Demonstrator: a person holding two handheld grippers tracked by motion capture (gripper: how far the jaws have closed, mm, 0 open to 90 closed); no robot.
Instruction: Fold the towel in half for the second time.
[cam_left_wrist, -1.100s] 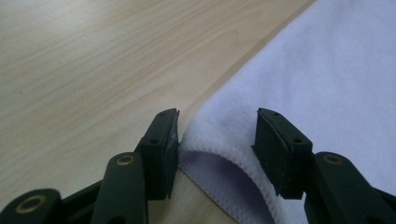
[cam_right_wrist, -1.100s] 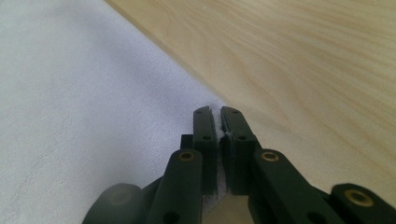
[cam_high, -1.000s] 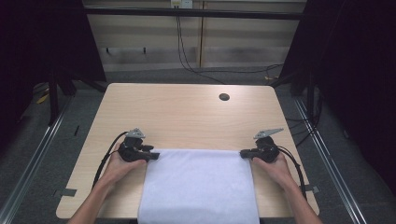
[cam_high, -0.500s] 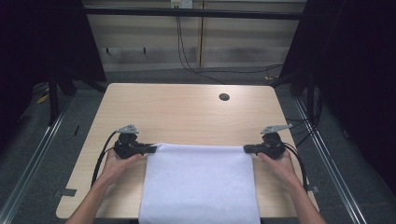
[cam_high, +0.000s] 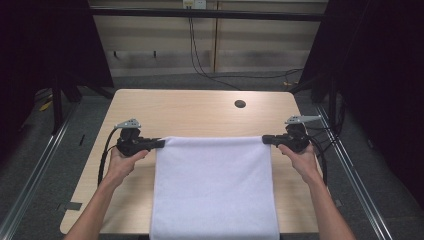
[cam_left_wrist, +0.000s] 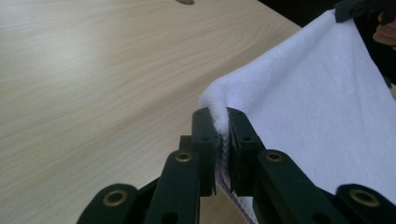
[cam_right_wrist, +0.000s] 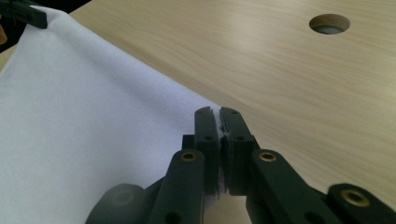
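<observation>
Both grippers pinch the white towel (cam_high: 215, 185) at its far corners: left gripper (cam_left_wrist: 223, 140) clamped on one, right gripper (cam_right_wrist: 219, 135) on the other. Its far edge hangs taut above the wooden table (cam_high: 200, 112), the near end draping over the front. Soft, light and limp, it is best held by the corners

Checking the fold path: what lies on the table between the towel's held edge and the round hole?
Nothing: in the high view, bare wood runs from the white towel edge to the hole in the table.
</observation>
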